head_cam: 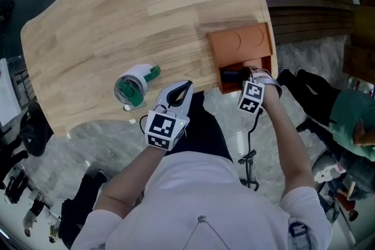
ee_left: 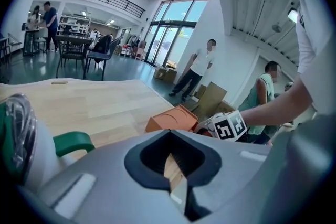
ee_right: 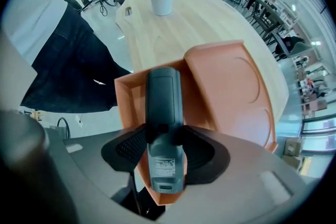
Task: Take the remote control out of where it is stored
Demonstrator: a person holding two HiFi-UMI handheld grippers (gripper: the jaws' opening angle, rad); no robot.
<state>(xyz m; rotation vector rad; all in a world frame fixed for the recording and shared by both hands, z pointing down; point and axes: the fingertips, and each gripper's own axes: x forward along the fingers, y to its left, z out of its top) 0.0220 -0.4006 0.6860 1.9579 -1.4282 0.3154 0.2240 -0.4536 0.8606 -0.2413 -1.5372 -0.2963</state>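
A dark grey remote control [ee_right: 164, 113] lies back side up, lengthwise over the open orange drawer [ee_right: 125, 105] of an orange box [ee_right: 226, 86]. My right gripper [ee_right: 164, 135] is shut on the remote's near half. In the head view the box [head_cam: 240, 44] sits at the wooden table's right front edge, and the right gripper [head_cam: 240, 75] reaches into its open front, where the remote [head_cam: 230, 74] shows dark. My left gripper [head_cam: 184, 87] hovers at the table's front edge, left of the box, shut and holding nothing [ee_left: 176, 178].
A white tumbler with green lid and handle [head_cam: 133, 86] lies on its side on the wooden table [head_cam: 146, 14], just left of the left gripper. Black fabric [ee_right: 79, 60] hangs below the table edge. People stand far off in the hall.
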